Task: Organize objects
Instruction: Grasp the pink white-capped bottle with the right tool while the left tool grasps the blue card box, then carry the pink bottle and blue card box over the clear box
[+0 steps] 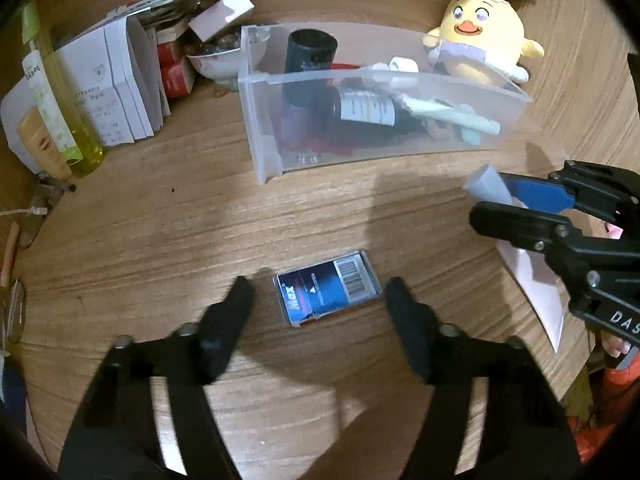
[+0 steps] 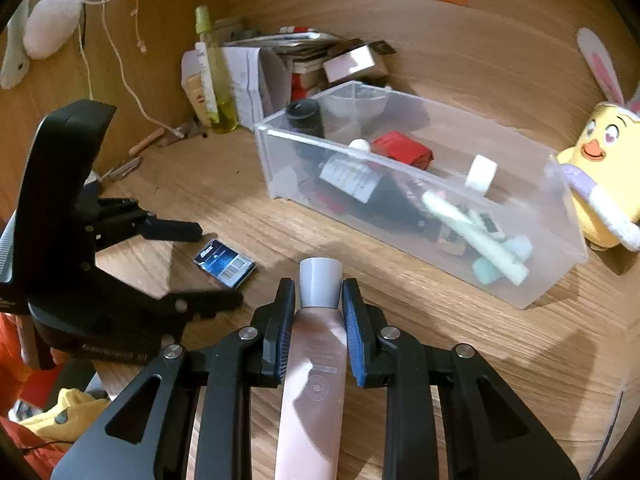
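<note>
A small blue box (image 1: 327,289) with a barcode lies flat on the wooden table; it also shows in the right wrist view (image 2: 225,263). My left gripper (image 1: 320,300) is open, its fingers on either side of the box. My right gripper (image 2: 319,300) is shut on a pale pink tube (image 2: 316,360) with a grey cap, held above the table in front of the bin. The tube's cap (image 1: 486,186) shows in the left wrist view at the right. A clear plastic bin (image 1: 400,144) holds a dark bottle (image 1: 360,110), a black cylinder (image 1: 310,52) and pale green tubes.
A yellow chick plush (image 1: 480,48) sits behind the bin's right end. Papers and small boxes (image 1: 120,80), a yellow-green bottle (image 1: 60,112) and a metal bowl (image 1: 216,60) stand at the back left. A white sheet (image 1: 536,292) lies at the right.
</note>
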Demonstrator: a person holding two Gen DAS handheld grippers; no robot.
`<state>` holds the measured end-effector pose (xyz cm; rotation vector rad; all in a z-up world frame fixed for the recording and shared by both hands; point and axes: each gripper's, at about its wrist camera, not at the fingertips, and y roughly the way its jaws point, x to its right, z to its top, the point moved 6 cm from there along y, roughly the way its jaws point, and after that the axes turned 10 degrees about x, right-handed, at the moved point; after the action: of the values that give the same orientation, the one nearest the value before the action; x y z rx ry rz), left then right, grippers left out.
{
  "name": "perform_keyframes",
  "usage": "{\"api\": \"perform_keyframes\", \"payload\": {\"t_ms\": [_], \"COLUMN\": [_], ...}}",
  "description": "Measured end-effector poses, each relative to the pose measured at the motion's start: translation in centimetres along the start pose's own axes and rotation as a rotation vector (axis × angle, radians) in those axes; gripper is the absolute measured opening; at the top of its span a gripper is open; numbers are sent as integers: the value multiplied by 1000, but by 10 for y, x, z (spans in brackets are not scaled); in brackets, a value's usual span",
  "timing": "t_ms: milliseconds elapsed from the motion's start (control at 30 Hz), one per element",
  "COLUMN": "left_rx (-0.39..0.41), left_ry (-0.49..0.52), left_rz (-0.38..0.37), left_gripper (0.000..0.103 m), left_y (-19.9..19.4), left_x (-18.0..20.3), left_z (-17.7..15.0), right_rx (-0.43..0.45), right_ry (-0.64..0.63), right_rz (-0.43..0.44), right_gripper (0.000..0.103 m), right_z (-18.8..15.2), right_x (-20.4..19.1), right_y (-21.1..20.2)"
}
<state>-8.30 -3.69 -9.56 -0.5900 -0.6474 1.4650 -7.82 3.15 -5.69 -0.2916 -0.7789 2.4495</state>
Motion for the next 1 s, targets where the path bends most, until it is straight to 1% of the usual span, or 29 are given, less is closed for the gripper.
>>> {"api": "perform_keyframes", "payload": {"t_ms": [33,100,300,467,700,1000], "left_rx": [5,7,32,84,166,249], "left_ry": [2,-4,-2,2,-6,-10], "left_rz": [-2,-18,-18,-11,-23,-27], "left_gripper": [52,51,51,51,51,51], "left_y": [-1,-2,-5,-15,-32,-46], "left_x": [0,0,4,7,11,18], "left_z": [0,0,3,16,39,66], "right_rx": [6,18,55,92,162,256], "right_ry": [6,17,51,73,113,112], "right_rz": [-2,-10,-41,-68,-99,-138], "right_gripper": [22,22,22,21,21,20], "right_z": [1,2,9,16,32,56], "right_x": [2,8,23,34,51,61], "right_y": [-2,-6,-18,-28,-49,-79]}}
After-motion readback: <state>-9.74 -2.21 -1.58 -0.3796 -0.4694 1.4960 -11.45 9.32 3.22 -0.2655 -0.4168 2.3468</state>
